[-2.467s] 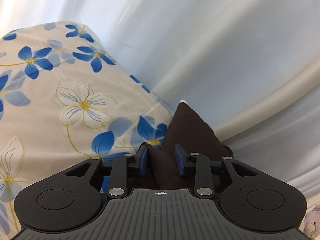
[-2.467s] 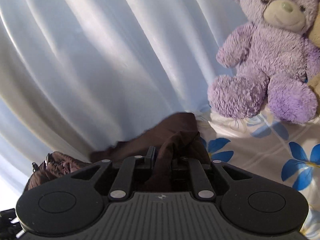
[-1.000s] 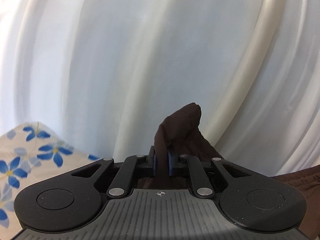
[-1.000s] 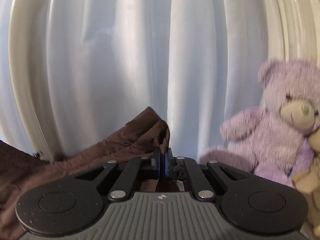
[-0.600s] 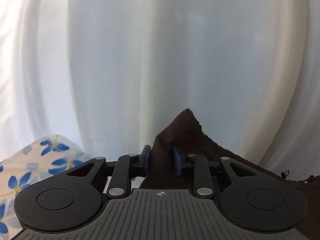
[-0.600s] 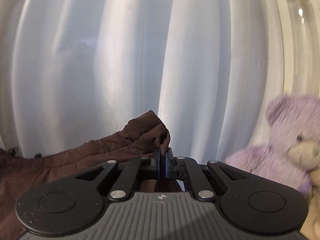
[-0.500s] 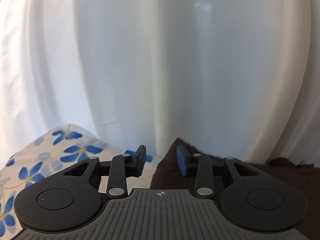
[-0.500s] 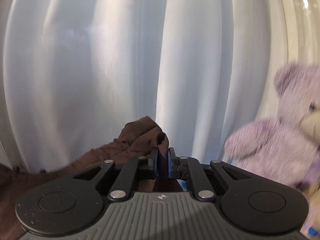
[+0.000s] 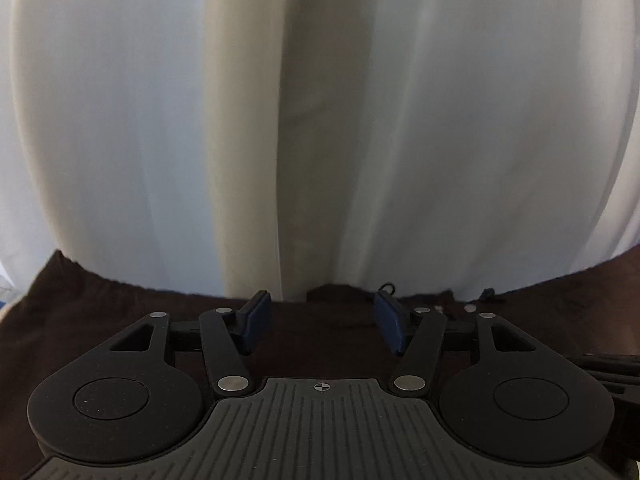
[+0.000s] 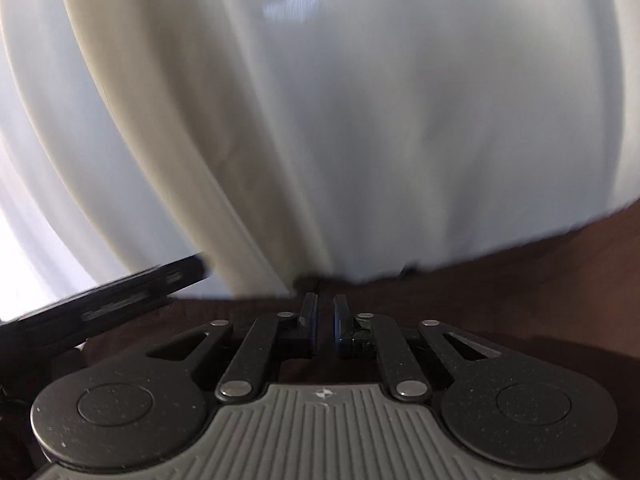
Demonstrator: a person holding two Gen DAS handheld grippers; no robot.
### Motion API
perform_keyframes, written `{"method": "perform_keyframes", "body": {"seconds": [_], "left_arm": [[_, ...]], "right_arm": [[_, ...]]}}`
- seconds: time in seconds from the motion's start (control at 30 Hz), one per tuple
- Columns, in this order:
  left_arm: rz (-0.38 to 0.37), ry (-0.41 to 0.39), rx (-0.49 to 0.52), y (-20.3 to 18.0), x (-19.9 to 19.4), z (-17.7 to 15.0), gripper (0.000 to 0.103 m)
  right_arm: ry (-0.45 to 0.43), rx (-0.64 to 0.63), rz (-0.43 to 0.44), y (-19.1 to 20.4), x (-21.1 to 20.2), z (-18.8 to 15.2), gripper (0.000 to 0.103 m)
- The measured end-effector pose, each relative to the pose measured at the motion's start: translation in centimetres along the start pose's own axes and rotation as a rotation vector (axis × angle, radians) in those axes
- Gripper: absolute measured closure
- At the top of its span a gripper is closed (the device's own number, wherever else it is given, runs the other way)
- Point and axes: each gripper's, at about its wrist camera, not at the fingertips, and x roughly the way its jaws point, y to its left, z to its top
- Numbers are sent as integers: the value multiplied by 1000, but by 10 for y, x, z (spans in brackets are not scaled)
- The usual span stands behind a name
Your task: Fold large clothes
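A dark brown garment [image 9: 100, 320] lies spread flat under both grippers, its far edge against the curtain. In the left wrist view my left gripper [image 9: 322, 312] hangs low over it. Its jaws are opening, wide apart, and the blue pads [image 9: 256, 320] press on nothing. In the right wrist view the garment [image 10: 520, 300] fills the lower right. My right gripper [image 10: 325, 304] is low over the cloth too, its jaws closing to a thin slit with no fold standing up between them. The left gripper's black body [image 10: 120, 300] juts in from the left.
A white pleated curtain [image 9: 320, 120] hangs close behind the garment and fills the upper part of both views [image 10: 360, 120]. Small black cord ends [image 9: 386, 289] lie at the garment's far edge. A corner of the right gripper's body [image 9: 612, 368] shows at the right.
Both grippers have sunk toward the garment. The left let go of its brown corner and spread its jaws. The fold in the right gripper no longer shows. The bear and the floral sheet left view.
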Motion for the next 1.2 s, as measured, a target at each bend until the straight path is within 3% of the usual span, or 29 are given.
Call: {"method": "perform_keyframes", "body": {"seconds": [0.17,0.47,0.67,0.73,0.83,1.1,1.2], "left_arm": [[-2,25,-41,3,28,-26,37],[-14,53,-82,6,27,-29,34],[-3,45,-75,12,29,-36,30],[-1,41,-56,12,22,-35,27],[55,14,12,16,13,-33,16],[197,-14,70,62,0,-25,16],[200,-6,24,88,0,-29,15]], "right_arm": [[-81,61,70,-32,9,-31,103],[-53,23,49,-22,11,-22,103],[-75,19,-75,-57,-11,-8,103],[-90,1,-154,-72,-21,-3,103],[-105,12,-216,-100,-35,2,103],[-119,71,-203,-141,-46,-2,103],[-113,99,-177,-148,-50,-8,103]]}}
